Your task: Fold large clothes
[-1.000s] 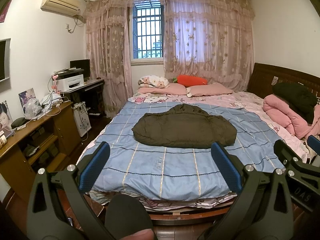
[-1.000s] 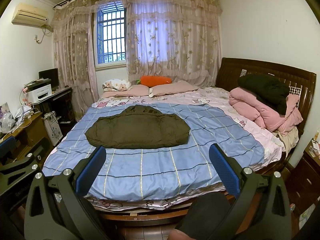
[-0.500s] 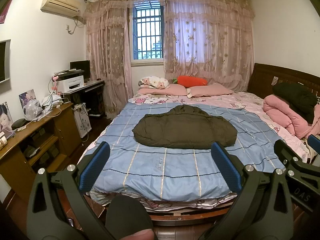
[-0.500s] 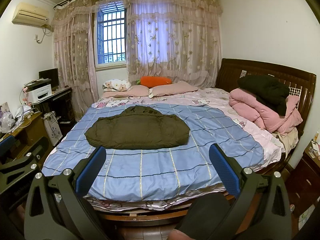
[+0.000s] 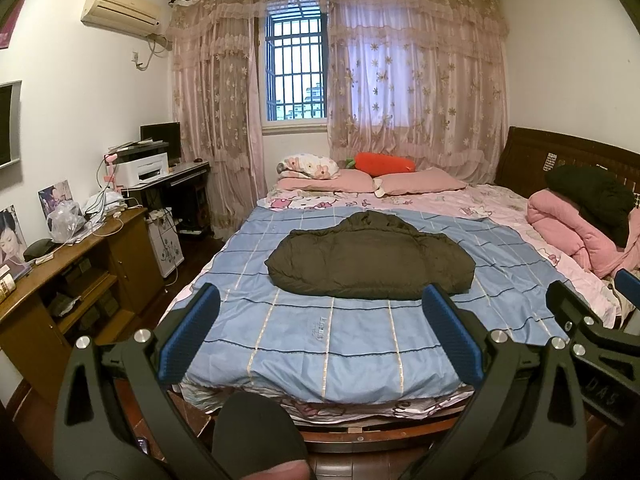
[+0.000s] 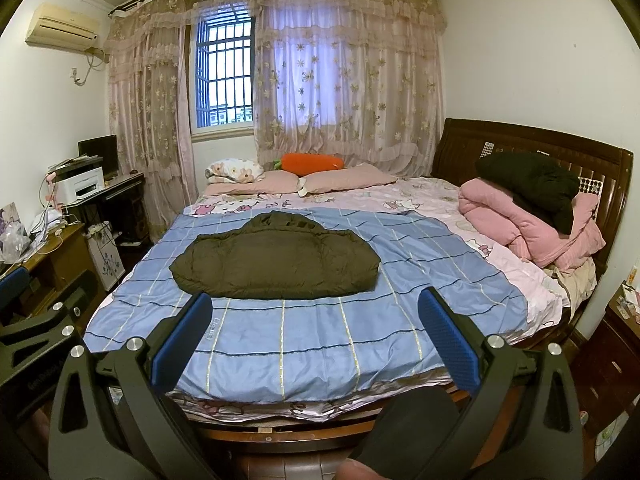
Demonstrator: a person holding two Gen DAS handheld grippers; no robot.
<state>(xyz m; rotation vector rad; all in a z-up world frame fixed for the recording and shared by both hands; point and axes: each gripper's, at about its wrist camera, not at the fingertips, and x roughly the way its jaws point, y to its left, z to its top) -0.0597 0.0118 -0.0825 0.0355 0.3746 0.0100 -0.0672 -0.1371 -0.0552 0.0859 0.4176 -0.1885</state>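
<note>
A dark olive padded jacket (image 5: 370,262) lies flat on the blue checked bedspread (image 5: 320,332) in the middle of the bed; it also shows in the right wrist view (image 6: 276,262). My left gripper (image 5: 320,332) is open and empty, held off the foot of the bed, well short of the jacket. My right gripper (image 6: 314,332) is open and empty too, beside the left one, the same distance from the jacket. Each gripper shows at the edge of the other's view.
A pink quilt (image 6: 528,228) with a black garment (image 6: 532,188) on it lies at the bed's right side by the wooden headboard. Pillows and an orange carrot cushion (image 5: 380,162) lie by the curtains. A wooden desk (image 5: 80,264) stands left of the bed.
</note>
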